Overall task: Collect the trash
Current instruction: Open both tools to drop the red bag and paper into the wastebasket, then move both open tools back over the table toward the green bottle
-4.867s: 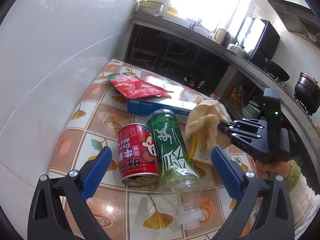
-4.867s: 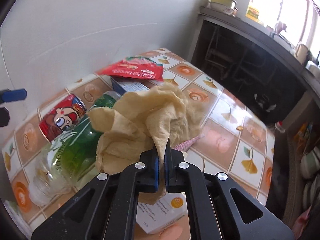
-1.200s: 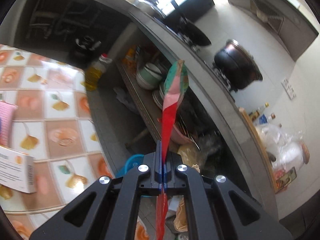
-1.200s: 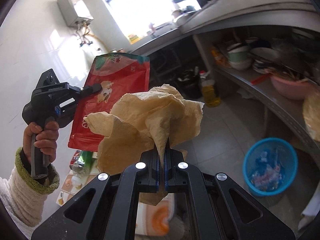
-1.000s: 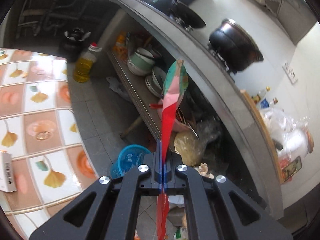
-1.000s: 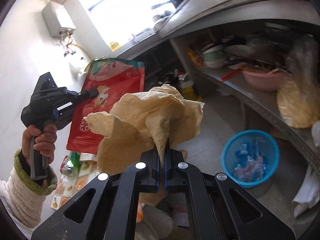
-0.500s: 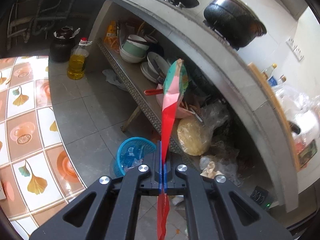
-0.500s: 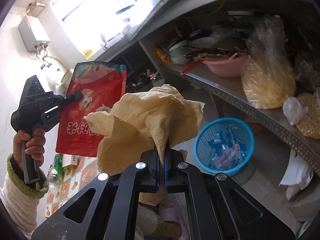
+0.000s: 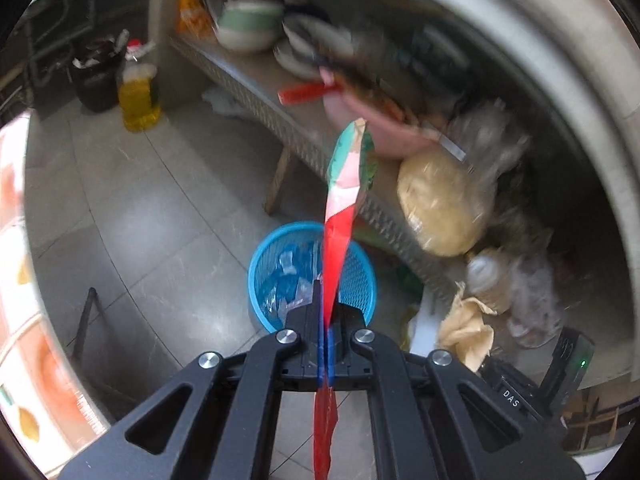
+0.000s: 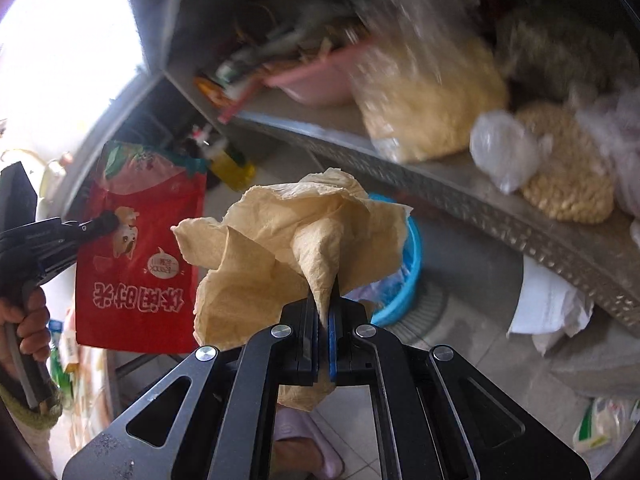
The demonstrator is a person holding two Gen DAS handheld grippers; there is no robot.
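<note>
My left gripper (image 9: 325,312) is shut on a red snack bag (image 9: 342,216), seen edge-on in the left wrist view and hanging over a blue mesh basket (image 9: 264,264) on the floor. In the right wrist view the same red snack bag (image 10: 140,248) shows flat at the left, with the left gripper (image 10: 108,220) clamped on its edge. My right gripper (image 10: 325,304) is shut on a crumpled tan paper (image 10: 280,248), which hides most of the blue mesh basket (image 10: 412,256) behind it. The crumpled tan paper (image 9: 468,328) also shows at the lower right of the left wrist view.
A low metal shelf (image 9: 256,76) carries bowls, a pink basin (image 10: 320,76) and plastic bags of food (image 10: 428,96). A yellow oil bottle (image 9: 138,92) and a dark pot (image 9: 96,76) stand on the grey floor. A tiled table edge (image 9: 16,280) lies left. A slippered foot (image 10: 308,440) is below.
Both grippers have dropped and tilted down toward the floor. The blue basket has grown larger and now lies right under the red bag; the paper covers more of it.
</note>
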